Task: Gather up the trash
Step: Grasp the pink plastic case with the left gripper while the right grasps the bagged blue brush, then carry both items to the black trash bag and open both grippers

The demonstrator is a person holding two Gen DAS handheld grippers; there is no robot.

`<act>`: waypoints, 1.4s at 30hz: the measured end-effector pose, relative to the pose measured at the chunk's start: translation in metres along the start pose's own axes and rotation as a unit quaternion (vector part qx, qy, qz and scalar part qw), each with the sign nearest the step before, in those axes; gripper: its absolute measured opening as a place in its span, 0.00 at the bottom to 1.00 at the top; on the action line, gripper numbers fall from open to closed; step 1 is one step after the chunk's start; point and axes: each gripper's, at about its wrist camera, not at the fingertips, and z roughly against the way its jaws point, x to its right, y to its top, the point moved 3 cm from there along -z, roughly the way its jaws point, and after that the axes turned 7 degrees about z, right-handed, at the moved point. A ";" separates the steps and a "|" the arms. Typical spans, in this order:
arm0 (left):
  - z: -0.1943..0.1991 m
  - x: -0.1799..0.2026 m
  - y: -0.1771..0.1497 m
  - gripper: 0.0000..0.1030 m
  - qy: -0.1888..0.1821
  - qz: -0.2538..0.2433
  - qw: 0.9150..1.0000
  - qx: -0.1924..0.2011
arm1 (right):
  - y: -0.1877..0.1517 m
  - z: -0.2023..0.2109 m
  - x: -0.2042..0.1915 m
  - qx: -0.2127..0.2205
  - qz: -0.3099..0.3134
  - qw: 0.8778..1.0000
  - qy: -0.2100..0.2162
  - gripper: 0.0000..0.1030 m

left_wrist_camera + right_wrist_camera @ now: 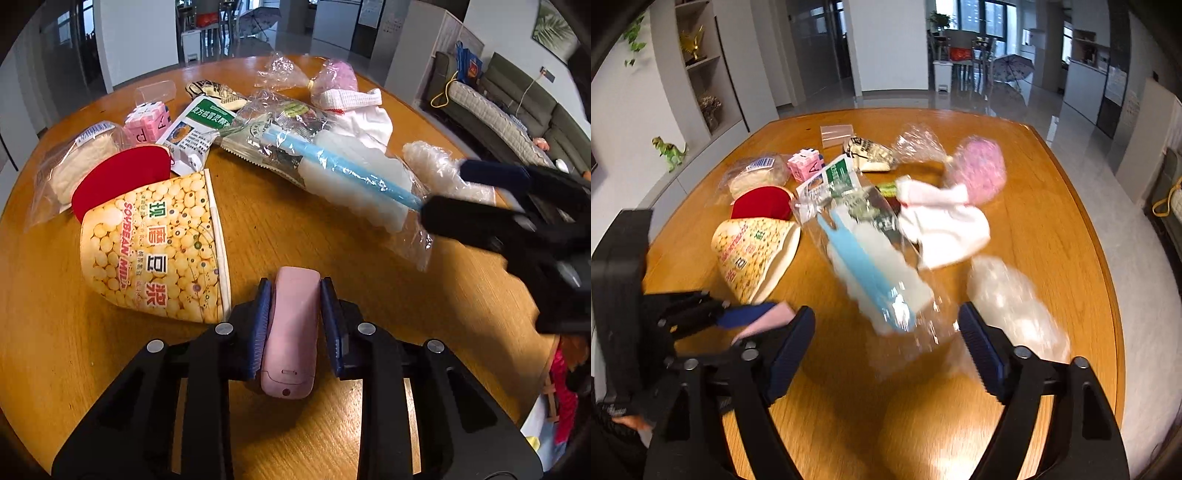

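Left tool: clamped on pink device, on counter. Right tool: spread wide, empty, above bagged brush.

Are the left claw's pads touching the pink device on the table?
Touching. The left wrist view shows both blue pads pressed against the sides of the pink device, no gap either side.

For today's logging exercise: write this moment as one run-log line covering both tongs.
left tongs: shut on pink device | right tongs: open, nothing held, over bagged blue brush | soy milk cup: lying flattened on table
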 end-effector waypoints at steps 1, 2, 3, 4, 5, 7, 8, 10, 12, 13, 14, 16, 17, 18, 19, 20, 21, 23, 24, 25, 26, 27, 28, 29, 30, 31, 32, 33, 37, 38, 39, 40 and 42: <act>0.002 -0.004 -0.002 0.26 -0.003 0.004 1.000 -0.002 | 0.007 -0.006 -0.002 0.000 0.010 1.000 -0.001 0.82; 0.003 -0.007 -0.002 0.26 -0.004 0.005 1.000 -0.003 | 0.013 -0.011 -0.004 0.000 0.019 1.000 -0.007 0.82; 0.004 -0.009 -0.003 0.26 -0.004 0.006 1.000 -0.003 | 0.019 -0.017 -0.008 -0.002 0.031 0.999 -0.013 0.82; 0.006 -0.012 -0.003 0.26 -0.004 0.008 1.000 -0.003 | 0.023 -0.023 -0.011 -0.007 0.044 0.999 -0.016 0.83; 0.007 -0.015 -0.004 0.26 -0.004 0.010 1.000 -0.003 | 0.026 -0.030 -0.013 -0.014 0.053 0.998 -0.022 0.83; 0.011 -0.014 -0.003 0.26 -0.003 0.013 1.000 -0.003 | 0.030 -0.044 -0.018 -0.032 0.067 0.997 -0.032 0.83; 0.012 -0.018 -0.003 0.26 -0.002 0.014 1.000 -0.002 | 0.029 -0.052 -0.020 -0.048 0.072 0.996 -0.029 0.79; 0.014 -0.022 -0.004 0.26 -0.001 0.018 1.000 -0.002 | 0.023 -0.062 -0.019 -0.075 0.065 0.995 -0.023 0.46; 0.016 -0.021 -0.004 0.26 0.000 0.024 1.000 -0.001 | 0.019 -0.057 -0.018 -0.067 0.041 0.997 -0.007 0.37; 0.018 -0.021 -0.005 0.26 0.000 0.026 1.000 0.001 | 0.016 -0.052 -0.017 -0.064 0.031 0.997 0.006 0.33; 0.020 -0.021 -0.004 0.26 0.000 0.026 1.000 0.002 | 0.014 -0.045 -0.016 -0.057 0.017 0.998 0.021 0.33; 0.026 -0.021 -0.005 0.26 -0.002 0.026 1.000 0.007 | 0.009 -0.027 -0.014 -0.038 0.000 0.999 0.035 0.33; 0.029 -0.019 -0.005 0.26 -0.004 0.025 1.000 0.010 | 0.005 -0.014 -0.014 -0.024 -0.004 0.999 0.038 0.33; 0.033 -0.017 -0.006 0.26 -0.006 0.022 1.000 0.013 | 0.001 -0.003 -0.014 -0.013 -0.009 0.999 0.042 0.33; 0.036 -0.013 -0.007 0.26 -0.008 0.020 1.000 0.015 | -0.003 0.007 -0.014 -0.003 -0.014 0.999 0.047 0.33; 0.040 -0.011 -0.010 0.26 -0.010 0.017 1.000 0.017 | -0.008 0.020 -0.012 0.008 -0.020 0.999 0.050 0.33; 0.045 -0.006 -0.012 0.26 -0.014 0.012 1.000 0.020 | -0.012 0.029 -0.013 0.016 -0.024 0.998 0.050 0.33; 0.047 0.004 -0.011 0.26 -0.020 0.004 1.000 0.023 | -0.025 0.050 -0.008 0.030 -0.032 0.998 0.046 0.33; 0.050 0.010 -0.013 0.26 -0.023 -0.004 0.999 0.025 | -0.030 0.056 -0.007 0.034 -0.036 0.998 0.043 0.33; 0.051 0.017 -0.013 0.25 -0.025 -0.008 0.999 0.027 | -0.038 0.066 -0.004 0.038 -0.043 0.998 0.040 0.33; 0.051 0.025 -0.013 0.25 -0.027 -0.012 0.999 0.028 | -0.044 0.073 0.001 0.040 -0.048 0.997 0.036 0.33; 0.052 0.030 -0.014 0.25 -0.031 -0.016 0.999 0.029 | -0.049 0.078 0.003 0.042 -0.053 0.997 0.031 0.33; 0.052 0.038 -0.013 0.24 -0.035 -0.020 0.999 0.034 | -0.055 0.085 0.007 0.045 -0.058 0.997 0.025 0.33; 0.053 0.044 -0.015 0.24 -0.039 -0.023 0.998 0.037 | -0.062 0.091 0.012 0.047 -0.064 0.997 0.020 0.33; 0.052 0.049 -0.016 0.24 -0.048 -0.024 0.998 0.041 | -0.070 0.097 0.017 0.049 -0.071 0.996 0.015 0.33; 0.052 0.054 -0.014 0.24 -0.049 -0.022 0.998 0.042 | -0.077 0.103 0.022 0.052 -0.078 0.996 0.010 0.33; 0.052 0.057 -0.015 0.24 -0.050 -0.020 0.998 0.043 | -0.084 0.110 0.026 0.055 -0.085 0.995 0.004 0.33; 0.052 0.061 -0.015 0.24 -0.058 -0.019 0.997 0.046 | -0.089 0.115 0.031 0.059 -0.091 0.994 -0.001 0.33; 0.057 0.082 -0.016 0.24 -0.093 -0.030 0.994 0.047 | -0.112 0.137 0.045 0.075 -0.115 0.990 -0.020 0.33; 0.059 0.089 -0.016 0.24 -0.096 -0.036 0.994 0.046 | -0.117 0.142 0.048 0.079 -0.121 0.989 -0.024 0.33; 0.060 0.096 -0.016 0.24 -0.099 -0.042 0.993 0.046 | -0.122 0.146 0.053 0.082 -0.127 0.988 -0.028 0.33; 0.061 0.108 -0.017 0.24 -0.104 -0.053 0.992 0.046 | -0.131 0.153 0.059 0.086 -0.137 0.986 -0.035 0.33; 0.064 0.126 -0.017 0.24 -0.113 -0.071 0.990 0.045 | -0.146 0.164 0.069 0.090 -0.153 0.983 -0.047 0.33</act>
